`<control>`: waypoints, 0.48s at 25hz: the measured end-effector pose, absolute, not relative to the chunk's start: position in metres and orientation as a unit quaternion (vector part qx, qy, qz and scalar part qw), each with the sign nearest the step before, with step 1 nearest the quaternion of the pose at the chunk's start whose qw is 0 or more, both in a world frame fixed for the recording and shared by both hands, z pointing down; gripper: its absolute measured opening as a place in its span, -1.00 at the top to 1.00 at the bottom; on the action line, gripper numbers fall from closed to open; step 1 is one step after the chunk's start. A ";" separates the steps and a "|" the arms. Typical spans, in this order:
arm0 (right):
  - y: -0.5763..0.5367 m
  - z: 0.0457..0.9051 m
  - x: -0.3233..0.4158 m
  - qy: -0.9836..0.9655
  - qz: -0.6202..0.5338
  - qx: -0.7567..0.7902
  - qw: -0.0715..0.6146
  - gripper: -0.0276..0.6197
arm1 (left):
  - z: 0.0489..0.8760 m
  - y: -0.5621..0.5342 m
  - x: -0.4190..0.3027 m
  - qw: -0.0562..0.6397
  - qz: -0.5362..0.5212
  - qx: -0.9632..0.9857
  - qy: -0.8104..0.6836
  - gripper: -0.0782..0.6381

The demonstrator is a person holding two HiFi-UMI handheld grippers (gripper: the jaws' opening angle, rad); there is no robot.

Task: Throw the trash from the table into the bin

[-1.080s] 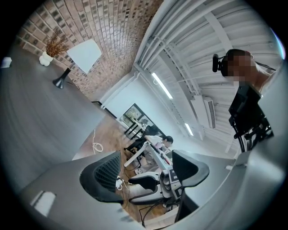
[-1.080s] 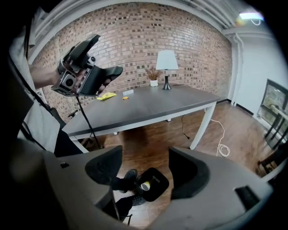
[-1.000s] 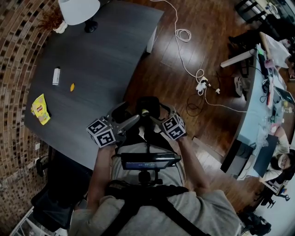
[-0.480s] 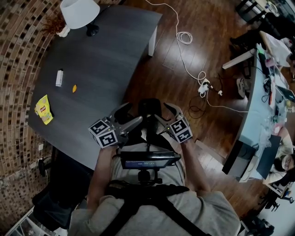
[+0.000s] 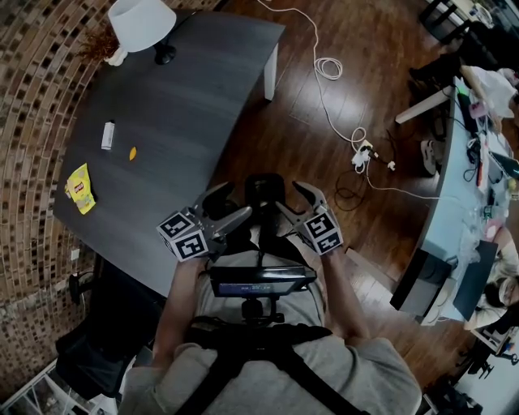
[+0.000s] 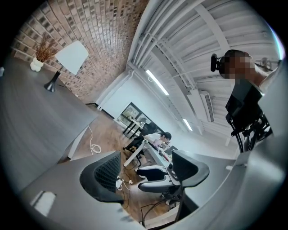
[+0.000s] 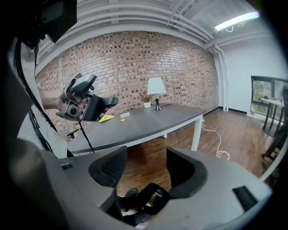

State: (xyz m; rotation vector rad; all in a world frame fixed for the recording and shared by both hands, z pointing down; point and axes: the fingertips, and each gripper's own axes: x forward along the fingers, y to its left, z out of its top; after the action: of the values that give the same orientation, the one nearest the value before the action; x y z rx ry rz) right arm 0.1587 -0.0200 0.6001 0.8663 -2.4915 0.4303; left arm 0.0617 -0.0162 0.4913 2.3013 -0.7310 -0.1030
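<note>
Head view, read left to right. A brick wall (image 5: 32, 97) bounds the scene from 8 to 11 o'clock. Against it stands the grey table (image 5: 195, 97).

Three pieces of trash lie on the table's left part:
- A yellow packet (image 5: 80, 187) is at 9 o'clock of the frame, near the table edge.
- A white item (image 5: 108, 134) is at 1 o'clock of the packet.
- A small orange scrap (image 5: 132, 152) is just beside the white item, at its 4 o'clock.

All three lie apart from one another and well apart from both tools. A white-shaded lamp (image 5: 142, 20) stands at the table's far end, at 11 o'clock.

The person's hands are near the frame's centre. The left gripper (image 5: 227, 205) is over the table's near corner. Its own view shows the jaws well apart with nothing between the pads, only the far room in the gap.

The black bin (image 5: 263, 186) stands on the wooden floor (image 5: 292, 121) between the two tools, at 4 o'clock of the trash. The right gripper view shows a yellowish item inside it.

The right gripper (image 5: 290, 203) is at 3 o'clock of the bin. Its jaws have just been closing part of the way. They stand moderately apart and grasp nothing, and the bin shows below through the gap.

A white cable (image 5: 326, 66) runs across the floor from 12 to 2 o'clock and reaches a power strip (image 5: 362, 151). A long desk (image 5: 454, 186) with clutter on it fills the 3 o'clock margin.
</note>
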 end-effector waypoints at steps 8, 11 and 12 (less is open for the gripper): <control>-0.020 0.592 0.173 -0.912 0.151 0.314 0.215 0.08 | 0.490 -0.012 0.067 0.335 -0.029 0.891 -0.305 -0.19; -0.021 0.595 0.175 -0.915 0.156 0.307 0.209 0.08 | 0.489 -0.008 0.062 0.330 -0.022 0.888 -0.319 -0.19; -0.020 0.597 0.176 -0.916 0.159 0.304 0.208 0.08 | 0.488 -0.007 0.060 0.332 -0.023 0.886 -0.325 -0.19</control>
State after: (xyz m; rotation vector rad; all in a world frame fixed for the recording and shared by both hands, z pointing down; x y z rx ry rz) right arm 0.1760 -0.0204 0.5972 0.8465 -2.5498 0.4424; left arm 0.0602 -0.0069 0.4882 2.3141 -0.8480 -0.0605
